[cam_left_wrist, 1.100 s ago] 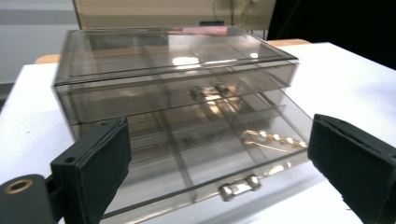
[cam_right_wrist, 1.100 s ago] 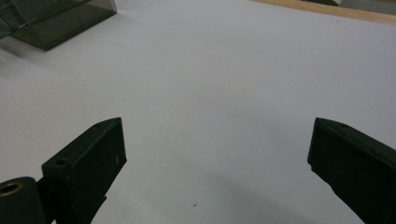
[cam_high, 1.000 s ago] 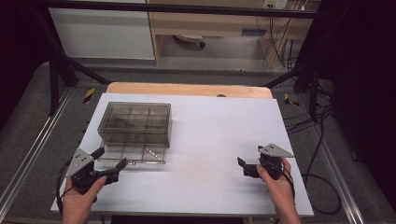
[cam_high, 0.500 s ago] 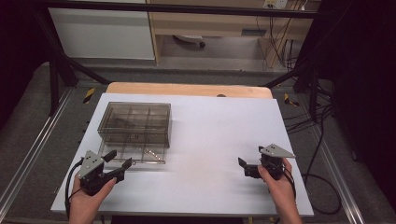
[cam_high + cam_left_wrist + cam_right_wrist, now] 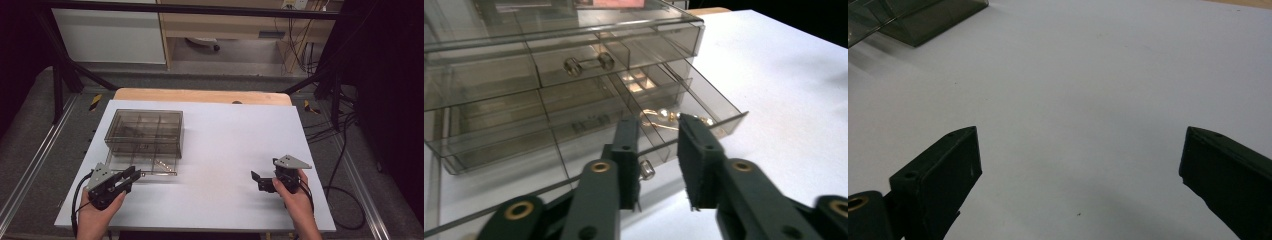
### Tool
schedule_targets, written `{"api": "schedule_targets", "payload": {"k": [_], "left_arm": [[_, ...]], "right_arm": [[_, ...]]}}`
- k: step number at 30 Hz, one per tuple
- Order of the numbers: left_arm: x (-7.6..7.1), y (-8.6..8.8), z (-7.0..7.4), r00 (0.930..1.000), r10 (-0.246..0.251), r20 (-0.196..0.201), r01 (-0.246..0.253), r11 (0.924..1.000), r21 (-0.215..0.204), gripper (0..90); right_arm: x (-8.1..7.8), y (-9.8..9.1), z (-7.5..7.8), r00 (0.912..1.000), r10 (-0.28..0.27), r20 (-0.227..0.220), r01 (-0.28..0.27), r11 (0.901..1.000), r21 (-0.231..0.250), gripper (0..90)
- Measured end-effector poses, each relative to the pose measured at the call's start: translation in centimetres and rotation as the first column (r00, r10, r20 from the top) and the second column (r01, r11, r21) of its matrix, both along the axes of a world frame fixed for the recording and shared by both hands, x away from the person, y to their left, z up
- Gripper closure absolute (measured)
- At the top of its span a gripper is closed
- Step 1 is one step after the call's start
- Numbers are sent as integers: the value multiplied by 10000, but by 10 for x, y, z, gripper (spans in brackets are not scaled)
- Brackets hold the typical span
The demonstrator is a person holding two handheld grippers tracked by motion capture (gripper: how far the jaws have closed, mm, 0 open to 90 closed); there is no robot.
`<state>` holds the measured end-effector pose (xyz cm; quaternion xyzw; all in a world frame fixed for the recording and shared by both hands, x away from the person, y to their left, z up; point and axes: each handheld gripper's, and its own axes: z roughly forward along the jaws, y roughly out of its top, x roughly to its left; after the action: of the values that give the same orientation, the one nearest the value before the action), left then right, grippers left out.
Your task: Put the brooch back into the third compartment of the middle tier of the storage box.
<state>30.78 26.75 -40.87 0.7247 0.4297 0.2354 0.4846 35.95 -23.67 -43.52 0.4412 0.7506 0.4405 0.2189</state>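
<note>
Two hands come in from the near edge of the white counter (image 5: 225, 150), each gripping a black two-jaw tool. The left hand (image 5: 92, 217) sits at the near left, wrist low, forearm angled up from the bottom edge, knuckles wrapped under the grip. Its left tool (image 5: 131, 176) points to the far right, toward the smoky clear drawer box (image 5: 145, 132) that stands on the far left part of the counter. The lowest drawer (image 5: 684, 107) of that box is pulled out toward the near side, and the tool's tips lie just beside its front. In the left gripper view the jaws stand a little apart, a narrow gap between them, with nothing pinched. A small round drawer knob (image 5: 647, 170) shows close by the left jaw; whether it touches I cannot tell. Inside the open drawer, past the jaw tips, lies gold-coloured jewellery (image 5: 669, 119) with a pale bead, in a compartment near the drawer's right end. A closed drawer above carries a bar handle (image 5: 586, 62) with two round ends.

The right hand (image 5: 295, 197) rests at the near right of the counter, well apart from the box, forearm rising from the bottom edge. Its right tool (image 5: 262, 180) points left across the bare white surface, a grey three-cornered plate on top. In the right gripper view its jaws are spread wide, with nothing between them, and a corner of the box shows at the far left.
</note>
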Motion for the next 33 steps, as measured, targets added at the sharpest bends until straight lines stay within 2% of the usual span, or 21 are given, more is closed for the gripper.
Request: {"api": "schedule_targets", "payload": {"k": [2,5,9,11,16,19,24,29,33], "left_arm": [[0,0,-1,9999,-89,-82,89,10000,-10,758],[2,-1,-6,9986,-289,-435,290,9996,8,812],[1,-3,-6,9967,-314,-753,311,9995,-57,872],[2,-4,-8,9961,-232,-851,240,9997,80,890],[2,-4,-10,9940,65,-1089,-27,9994,346,900],[4,-3,-13,9895,159,-1439,-73,9981,605,900],[7,-2,-18,9830,432,-1787,-257,9947,995,900],[11,2,-25,9764,617,-2069,-408,9938,1035,900],[10,6,-23,9775,728,-1979,-566,9947,861,900]], "right_arm": [[0,2,0,10000,76,-50,-76,10000,-28,39],[0,4,-1,9996,205,-179,-205,9998,0,46],[0,6,-1,9993,278,-258,-277,9996,28,45],[0,6,-1,9992,297,-285,-297,9996,26,45],[0,7,-1,9990,315,-319,-315,9995,7,45],[1,6,-2,9991,267,-344,-267,9996,21,44],[1,5,-2,9991,215,-364,-215,9998,23,44],[1,5,-2,9990,238,-382,-237,9997,17,44],[1,5,-2,9991,221,-362,-221,9998,27,44]]}}
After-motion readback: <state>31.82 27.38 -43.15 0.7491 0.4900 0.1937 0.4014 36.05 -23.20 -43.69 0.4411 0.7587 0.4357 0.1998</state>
